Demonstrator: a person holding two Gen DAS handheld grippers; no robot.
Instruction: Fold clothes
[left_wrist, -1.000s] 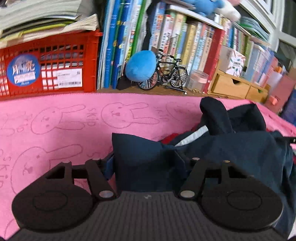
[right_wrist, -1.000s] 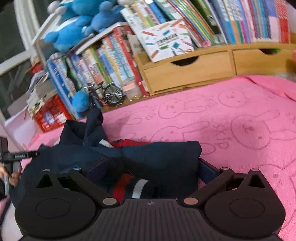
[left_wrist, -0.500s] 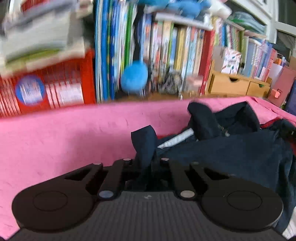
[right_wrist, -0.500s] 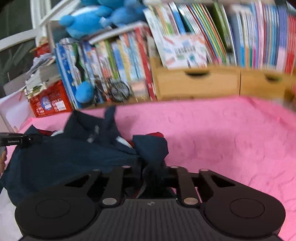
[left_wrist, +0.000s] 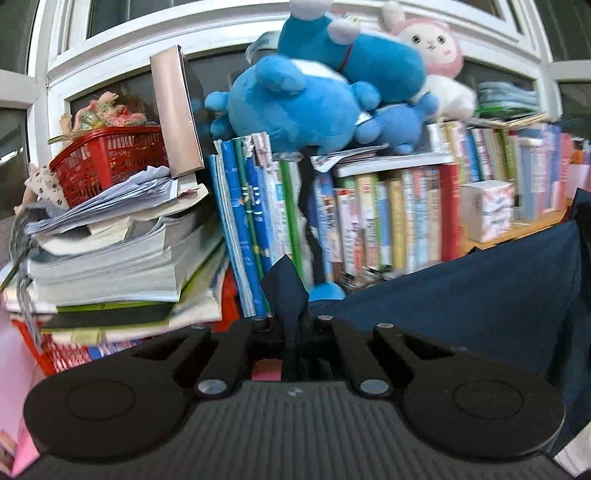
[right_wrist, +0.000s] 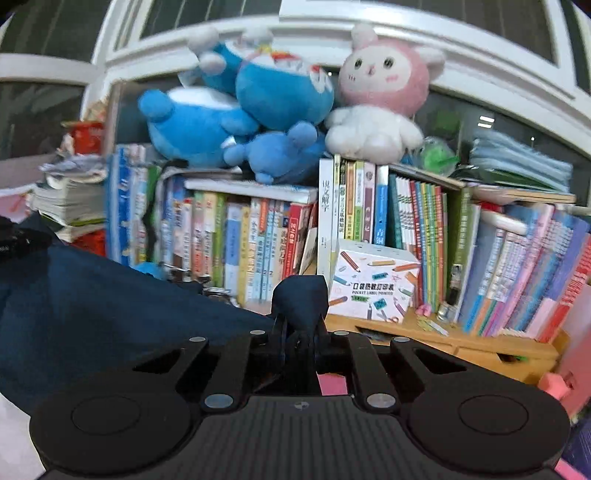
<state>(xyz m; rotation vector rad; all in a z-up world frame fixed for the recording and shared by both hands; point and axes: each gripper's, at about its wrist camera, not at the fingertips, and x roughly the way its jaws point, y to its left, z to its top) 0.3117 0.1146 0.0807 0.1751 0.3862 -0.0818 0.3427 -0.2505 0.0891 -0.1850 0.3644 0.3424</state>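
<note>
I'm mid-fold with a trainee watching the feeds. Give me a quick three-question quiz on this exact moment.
1. True or false: the left claw is open and holds nothing.
2. Multiple choice: the right claw is shut on A) a book, B) a tuft of the navy garment, C) a plush toy.
3. Fill in: in the right wrist view, the plush with the white body and pink hood sits on top of the ____.

Key: 1 false, it is shut on navy fabric; 2 B; 3 books.

left gripper (left_wrist: 290, 325) and right gripper (right_wrist: 299, 332) both raised, jaws clamped together.
</note>
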